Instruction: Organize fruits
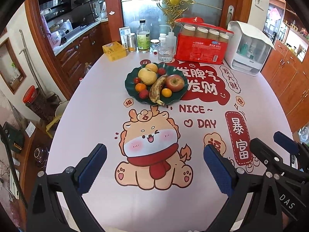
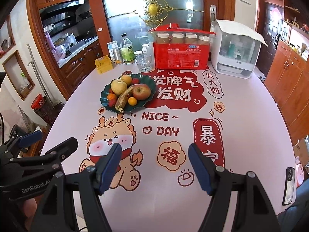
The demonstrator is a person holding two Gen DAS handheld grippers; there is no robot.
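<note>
Left tongs (image 1: 154, 166) & right tongs (image 2: 154, 166): both spread wide, empty, low over near table (image 2: 241, 100). Plate (image 1: 131, 92) w/ fruit sits well ahead, mid-table. Banana (image 1: 157, 89) looks spotty, prob. soft: pinch mid-body lightly. Apple (image 1: 175, 82) firm, round, may slip.

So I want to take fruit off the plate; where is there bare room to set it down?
Free: the tablecloth between the green plate and both open grippers, left gripper and right gripper. Crowded: the far edge, with the yellow box, bottles, drinking glass, red paper-cup pack and white dispenser.
</note>
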